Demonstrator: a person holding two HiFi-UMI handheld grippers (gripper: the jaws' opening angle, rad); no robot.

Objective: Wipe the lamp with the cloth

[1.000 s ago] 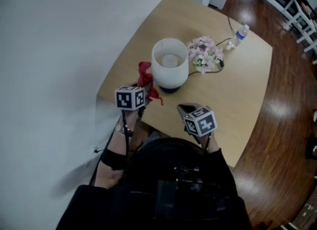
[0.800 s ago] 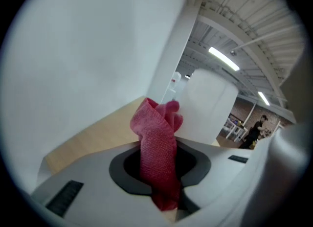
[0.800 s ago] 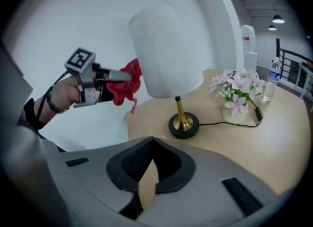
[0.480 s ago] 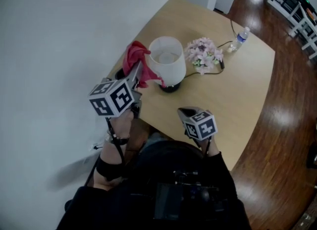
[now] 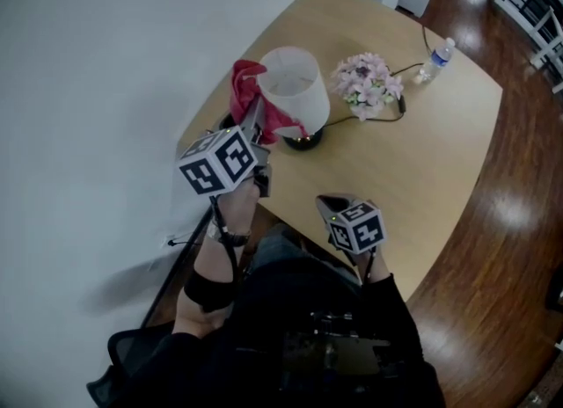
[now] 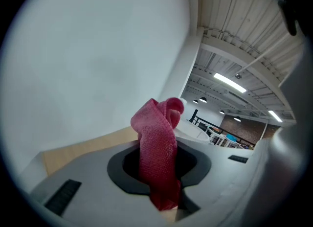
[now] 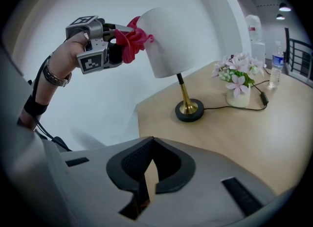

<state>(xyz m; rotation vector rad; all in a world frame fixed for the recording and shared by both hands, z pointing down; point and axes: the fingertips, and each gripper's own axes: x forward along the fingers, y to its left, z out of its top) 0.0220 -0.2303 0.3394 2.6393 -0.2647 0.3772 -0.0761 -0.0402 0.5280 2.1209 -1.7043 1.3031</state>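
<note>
The lamp has a white shade (image 5: 297, 81) (image 7: 172, 39), a gold stem and a black base (image 5: 304, 141) (image 7: 190, 111), and stands on the tan table (image 5: 422, 151) near its left edge. My left gripper (image 5: 253, 125) (image 6: 159, 182) (image 7: 119, 45) is raised beside the shade's upper left and shut on a red cloth (image 5: 249, 90) (image 6: 156, 145) (image 7: 133, 39). The cloth rests against the shade's side near its top rim. My right gripper (image 5: 331, 204) (image 7: 146, 184) hangs low over the table's near edge, shut with nothing in it.
A pot of pink flowers (image 5: 365, 81) (image 7: 235, 74) stands right of the lamp, and a black cable (image 5: 387, 120) runs past it. A water bottle (image 5: 437, 59) (image 7: 277, 69) stands at the far right corner. A white wall borders the table's left side.
My left gripper has risen with the red cloth from table height beside the lamp base to the top of the shade. The right gripper has drifted slightly along the near edge.
</note>
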